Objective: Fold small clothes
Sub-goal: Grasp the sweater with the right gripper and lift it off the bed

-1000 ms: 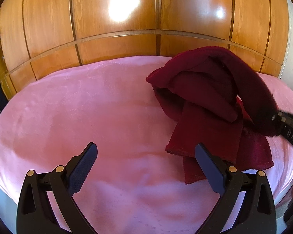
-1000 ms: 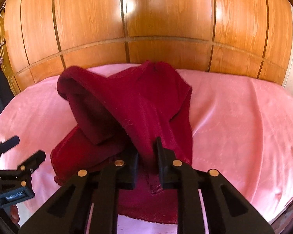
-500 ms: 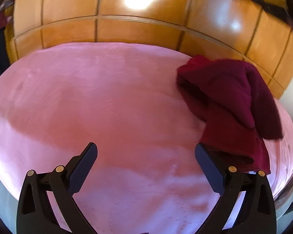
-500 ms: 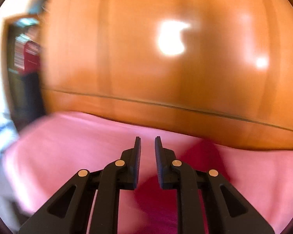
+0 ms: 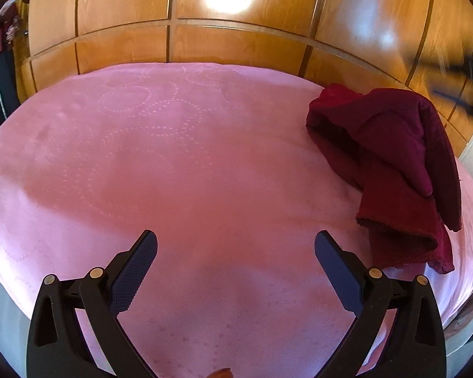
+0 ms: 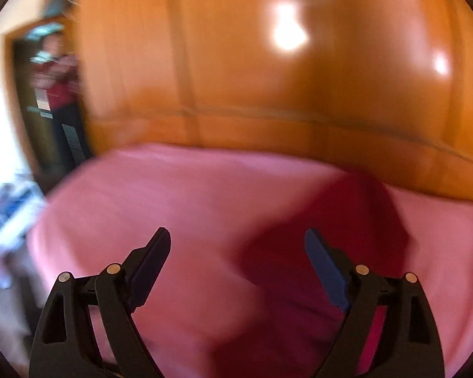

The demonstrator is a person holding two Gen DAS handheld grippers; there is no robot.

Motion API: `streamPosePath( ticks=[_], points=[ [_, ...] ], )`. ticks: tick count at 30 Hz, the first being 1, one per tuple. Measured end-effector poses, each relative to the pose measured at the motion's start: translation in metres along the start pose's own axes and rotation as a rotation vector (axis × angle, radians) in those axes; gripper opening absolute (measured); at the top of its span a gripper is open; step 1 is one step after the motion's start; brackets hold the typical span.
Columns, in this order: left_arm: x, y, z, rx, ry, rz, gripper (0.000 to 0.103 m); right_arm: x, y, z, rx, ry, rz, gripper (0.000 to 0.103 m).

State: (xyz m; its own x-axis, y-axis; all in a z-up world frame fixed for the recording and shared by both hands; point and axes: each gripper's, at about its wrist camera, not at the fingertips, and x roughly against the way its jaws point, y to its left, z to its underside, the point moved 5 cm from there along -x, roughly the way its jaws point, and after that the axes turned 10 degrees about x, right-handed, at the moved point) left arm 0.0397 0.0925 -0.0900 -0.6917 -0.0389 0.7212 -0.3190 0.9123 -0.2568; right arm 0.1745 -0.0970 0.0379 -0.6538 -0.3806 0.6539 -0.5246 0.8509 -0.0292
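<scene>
Both the left gripper (image 5: 236, 245) and right gripper (image 6: 237, 242) are gaping, released; the maroon garment (image 5: 394, 163) is lying crumpled right of the left jaws, blurred before the right jaws.

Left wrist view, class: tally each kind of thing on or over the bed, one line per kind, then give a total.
Dark red garment: 1
Pink bedspread: 1
Open left gripper: 1
Total: 3

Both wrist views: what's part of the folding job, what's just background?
Job:
- dark red garment, bunched on the bed, held by neither claw
- left claw, open
- right claw, open
- pink bedspread, the work surface

Background:
- wooden wardrobe panels
- blurred doorway
</scene>
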Motion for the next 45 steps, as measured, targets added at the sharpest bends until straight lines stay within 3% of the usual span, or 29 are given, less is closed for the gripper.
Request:
streamPosePath(
  ticks=[3,5,7,9,11,16,18,21,22,23,24,25,27,30,35,39,41,43,44,45],
  points=[
    [-0.003,-0.001,0.002,-0.006,0.011,0.006,0.099,-0.005,-0.057,0.05,-0.122,0.109,0.082,0.083],
    [-0.006,-0.004,0.004,-0.011,0.024,0.008,0.099,-0.009,-0.072,0.069,-0.134,0.164,0.11,0.062],
    [-0.003,-0.006,0.007,-0.024,0.025,0.02,0.099,-0.015,-0.082,0.082,-0.123,0.227,0.138,0.017],
    [0.001,-0.01,0.005,-0.051,0.007,0.032,0.099,-0.01,-0.095,0.089,-0.103,0.235,0.171,0.004],
    [0.005,-0.011,0.002,-0.053,-0.003,0.055,0.099,-0.003,-0.098,0.078,-0.074,0.211,0.203,0.004],
    [0.009,-0.009,-0.001,-0.019,0.003,0.121,0.099,0.009,-0.079,-0.028,0.059,0.043,0.27,0.004],
    [0.009,-0.012,0.001,-0.028,-0.001,0.128,0.098,0.01,-0.049,-0.077,0.118,-0.037,0.245,0.004],
    [0.008,-0.017,0.003,-0.03,0.01,0.135,0.098,0.02,0.03,-0.149,0.208,-0.169,0.074,0.007],
    [0.007,-0.018,0.003,-0.02,0.016,0.143,0.098,0.023,0.061,-0.166,0.252,-0.202,-0.002,0.021],
    [0.006,-0.017,0.002,-0.009,0.021,0.15,0.098,0.024,0.084,-0.174,0.292,-0.21,-0.06,0.042],
    [0.006,-0.017,0.001,0.003,0.023,0.155,0.098,0.024,0.102,-0.179,0.322,-0.217,-0.089,0.082],
    [0.007,-0.014,0.0,0.015,0.019,0.153,0.098,0.022,0.114,-0.18,0.346,-0.231,-0.094,0.091],
    [0.007,-0.01,-0.001,0.026,0.013,0.144,0.098,0.013,0.119,-0.17,0.365,-0.194,-0.116,0.09],
    [0.003,-0.001,-0.001,0.039,0.02,0.129,0.098,0.002,0.089,-0.129,0.304,-0.094,-0.135,0.09],
    [-0.01,0.014,0.001,0.066,0.046,0.087,0.098,-0.003,0.018,-0.027,0.206,0.118,-0.149,0.089],
    [-0.017,0.016,0.003,0.109,0.077,0.082,0.098,0.001,0.009,0.059,0.18,0.26,-0.171,0.089],
    [-0.017,0.013,0.004,0.108,0.084,0.078,0.098,-0.008,0.009,0.079,0.2,0.299,-0.14,0.087],
    [-0.015,0.009,0.003,0.1,0.092,0.08,0.098,-0.013,0.011,0.095,0.224,0.304,-0.099,0.049],
    [-0.014,0.007,0.002,0.093,0.094,0.083,0.098,-0.014,0.008,0.097,0.207,0.293,-0.101,0.042],
    [-0.012,0.004,0.001,0.084,0.091,0.082,0.098,-0.01,0.007,0.09,0.176,0.272,-0.115,0.025]
  ],
)
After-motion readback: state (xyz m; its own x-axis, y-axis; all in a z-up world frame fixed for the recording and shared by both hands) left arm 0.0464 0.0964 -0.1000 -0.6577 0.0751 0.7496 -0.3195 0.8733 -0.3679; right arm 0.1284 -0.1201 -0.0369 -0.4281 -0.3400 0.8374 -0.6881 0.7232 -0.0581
